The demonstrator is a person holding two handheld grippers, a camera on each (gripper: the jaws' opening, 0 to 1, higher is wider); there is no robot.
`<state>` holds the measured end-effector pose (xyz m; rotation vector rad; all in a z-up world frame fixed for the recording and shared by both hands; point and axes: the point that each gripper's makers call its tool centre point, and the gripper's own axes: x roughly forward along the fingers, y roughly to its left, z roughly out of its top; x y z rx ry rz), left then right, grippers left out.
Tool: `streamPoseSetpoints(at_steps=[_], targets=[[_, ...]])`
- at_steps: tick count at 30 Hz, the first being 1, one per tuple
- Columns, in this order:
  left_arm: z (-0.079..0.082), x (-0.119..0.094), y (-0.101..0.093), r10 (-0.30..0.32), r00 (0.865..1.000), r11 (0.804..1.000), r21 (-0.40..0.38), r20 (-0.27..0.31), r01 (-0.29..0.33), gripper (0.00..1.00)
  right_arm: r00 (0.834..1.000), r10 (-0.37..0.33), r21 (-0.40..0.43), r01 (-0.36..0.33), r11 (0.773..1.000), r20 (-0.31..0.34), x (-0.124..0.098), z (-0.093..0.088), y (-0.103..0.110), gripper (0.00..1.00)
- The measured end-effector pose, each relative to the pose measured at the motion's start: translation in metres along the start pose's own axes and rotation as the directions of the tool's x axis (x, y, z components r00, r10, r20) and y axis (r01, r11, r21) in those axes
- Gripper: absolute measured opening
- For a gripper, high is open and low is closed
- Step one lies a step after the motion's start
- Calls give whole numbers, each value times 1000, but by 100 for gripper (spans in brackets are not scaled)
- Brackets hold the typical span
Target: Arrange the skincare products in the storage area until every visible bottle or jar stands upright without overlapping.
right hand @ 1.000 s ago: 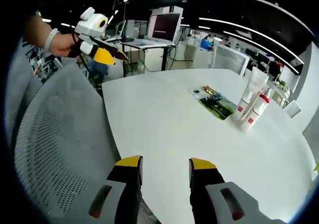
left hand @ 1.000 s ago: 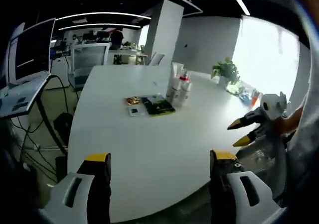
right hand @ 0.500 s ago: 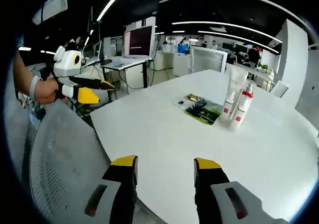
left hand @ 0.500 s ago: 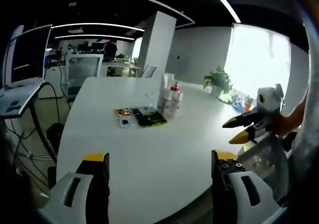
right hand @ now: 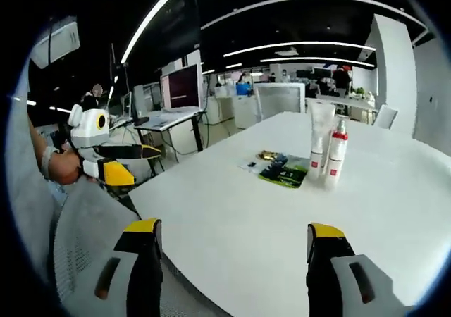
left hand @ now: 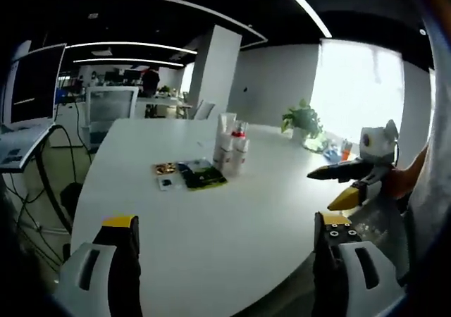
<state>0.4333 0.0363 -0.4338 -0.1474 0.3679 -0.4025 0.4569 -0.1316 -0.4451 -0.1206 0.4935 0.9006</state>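
Red-labelled bottles [right hand: 328, 155] upright; writing perhaps too small.

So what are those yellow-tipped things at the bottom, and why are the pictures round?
Those are grabbing tools. A person holds one in each hand, and a tiny fisheye camera rides on each, which makes the pictures round. The left gripper and the right gripper both have their fingers spread open, holding nothing. Each camera also catches the other tool, out at the side. On the white table stand skincare bottles beside some flat packets. A mesh chair sits in front.
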Motion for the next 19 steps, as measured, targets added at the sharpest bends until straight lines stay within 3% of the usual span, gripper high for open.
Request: streamPoseSetpoints(at_steps=[12, 19], targets=[[-10, -2, 4, 25, 999, 999, 32, -33, -24, 96, 999, 14, 26, -13, 1000, -30, 2, -6, 2, 99], [-10, -3, 4, 30, 999, 997, 66, -37, -28, 94, 998, 30, 13, -29, 1000, -57, 3, -12, 6, 99]])
